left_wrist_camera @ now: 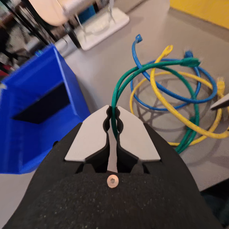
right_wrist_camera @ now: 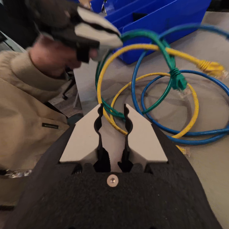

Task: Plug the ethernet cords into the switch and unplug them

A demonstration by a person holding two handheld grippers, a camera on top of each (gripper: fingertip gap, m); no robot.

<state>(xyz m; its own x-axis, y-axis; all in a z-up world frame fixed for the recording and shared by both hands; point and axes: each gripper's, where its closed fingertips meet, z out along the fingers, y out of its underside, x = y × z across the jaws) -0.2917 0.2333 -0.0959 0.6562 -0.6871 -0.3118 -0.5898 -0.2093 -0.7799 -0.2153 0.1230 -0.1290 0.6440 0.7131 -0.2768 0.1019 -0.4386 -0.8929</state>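
Observation:
My left gripper (left_wrist_camera: 113,108) is shut on a green ethernet cord (left_wrist_camera: 114,94), which arcs up and right to its green plug (left_wrist_camera: 190,62). It also shows in the right wrist view (right_wrist_camera: 119,37), lifting that green cord (right_wrist_camera: 166,52) above the table. A blue cord (left_wrist_camera: 135,58) and a yellow cord (left_wrist_camera: 152,76) lie coiled and tangled with it. My right gripper (right_wrist_camera: 113,106) is open low over the coil, with the yellow cord (right_wrist_camera: 136,46) and a green strand passing between its fingers. A blue box (left_wrist_camera: 37,99) with a dark slot stands at the left; no ports show.
The grey table (left_wrist_camera: 99,69) carries a white stand (left_wrist_camera: 105,31) at the back. A person's hand and beige sleeve (right_wrist_camera: 24,99) are at the left, past the table edge. A yellow plug (right_wrist_camera: 210,68) and green plug (right_wrist_camera: 179,83) hang in the tangle. Some 15 centimeters of space lies between my two pairs of fingers.

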